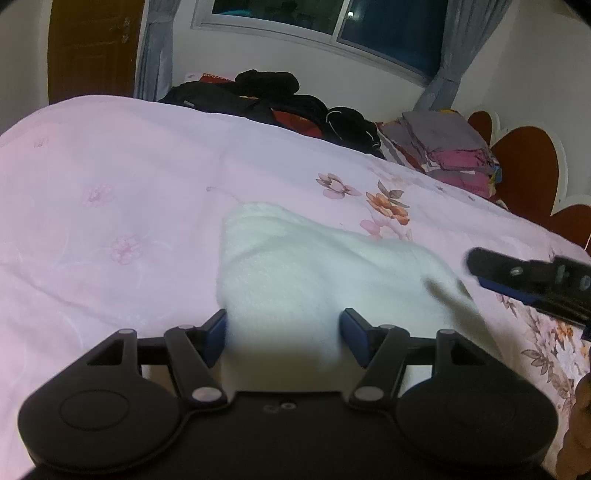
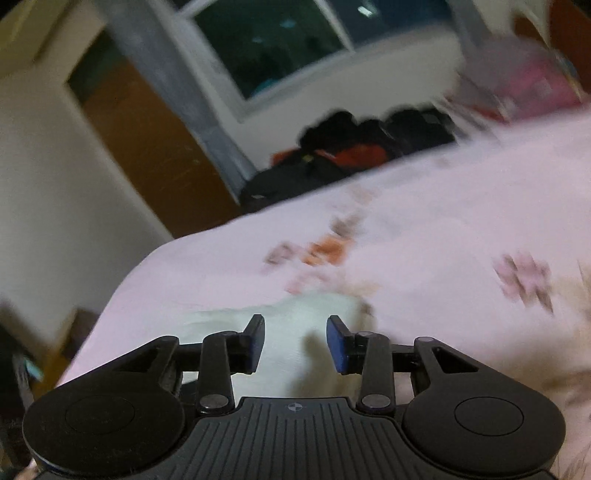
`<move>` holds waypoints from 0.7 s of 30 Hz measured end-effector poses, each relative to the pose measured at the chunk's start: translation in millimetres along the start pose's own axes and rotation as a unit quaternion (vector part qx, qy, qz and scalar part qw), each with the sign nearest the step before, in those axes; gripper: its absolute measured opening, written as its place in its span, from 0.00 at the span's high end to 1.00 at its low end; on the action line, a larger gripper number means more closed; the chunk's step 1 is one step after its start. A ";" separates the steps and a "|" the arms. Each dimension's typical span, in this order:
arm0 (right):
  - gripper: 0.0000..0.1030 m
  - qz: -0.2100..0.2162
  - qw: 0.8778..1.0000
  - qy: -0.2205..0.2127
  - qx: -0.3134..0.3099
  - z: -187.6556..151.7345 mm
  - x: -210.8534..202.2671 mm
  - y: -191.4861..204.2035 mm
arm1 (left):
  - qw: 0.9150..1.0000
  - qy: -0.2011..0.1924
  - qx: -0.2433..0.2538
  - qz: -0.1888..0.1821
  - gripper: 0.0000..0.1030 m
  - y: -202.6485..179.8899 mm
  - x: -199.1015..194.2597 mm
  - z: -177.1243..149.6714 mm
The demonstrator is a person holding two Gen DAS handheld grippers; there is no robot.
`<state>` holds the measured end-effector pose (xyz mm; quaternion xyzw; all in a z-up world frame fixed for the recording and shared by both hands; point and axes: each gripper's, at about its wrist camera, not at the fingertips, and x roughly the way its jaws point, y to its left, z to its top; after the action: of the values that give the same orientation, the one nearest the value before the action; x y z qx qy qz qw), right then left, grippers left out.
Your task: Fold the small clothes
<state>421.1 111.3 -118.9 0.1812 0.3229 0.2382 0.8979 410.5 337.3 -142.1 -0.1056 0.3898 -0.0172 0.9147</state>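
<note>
1. One bed fills the room, spread with a single pink floral bedspread (image 1: 110, 206). Its far edge runs under the window and its near edge sits close to the two grippers.
2. One window (image 1: 332, 22) with dark panes sits in the far wall, with two grey curtains, one at each side (image 1: 155, 55).
3. One brown door (image 1: 92, 48) stands at the far left, beside the left curtain.
4. One heap of dark clothes (image 1: 273, 96), black with some red, lies along the bed's far edge.
5. One stack of folded fabric (image 1: 454, 151), grey over magenta, sits at the far right corner of the bed against the one red scalloped headboard (image 1: 524, 162).
6. One white garment (image 1: 314, 266), small and soft, lies on the bedspread near the bed's near edge, partly folded into a rounded, humped shape.
7. Two grippers, both black with blue pads. The left gripper (image 1: 282, 334) hovers over the near end of the white garment with its jaws spread wide. The cloth shows between the fingers, but the pads do not press it.
8. The right gripper (image 2: 295, 343) has its jaws parted with a clear gap, nothing pinched, and the white garment lies beyond and beneath them. That view is blurred. From the left wrist camera it comes in from the right edge, just beside the garment's right corner.
</note>
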 end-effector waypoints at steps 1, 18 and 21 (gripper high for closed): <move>0.63 -0.006 1.000 0.010 -0.016 -3.5 7.2 8.0 | 1.000 0.001 0.002 0.001 0.39 -1.4 -0.2 0.1; 0.63 -0.052 0.996 0.058 -0.030 -44.4 -38.8 18.3 | 0.999 0.025 0.021 -0.004 0.37 -2.3 -59.6 -45.5; 0.63 -0.039 0.996 0.079 0.018 -64.9 -55.3 6.3 | 0.999 0.040 0.016 -0.010 0.37 -1.6 -61.2 -56.8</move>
<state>338.4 97.5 -135.7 0.1656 0.4035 0.2108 0.8749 327.3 332.4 -136.6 -0.0939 0.4250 -0.0371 0.8996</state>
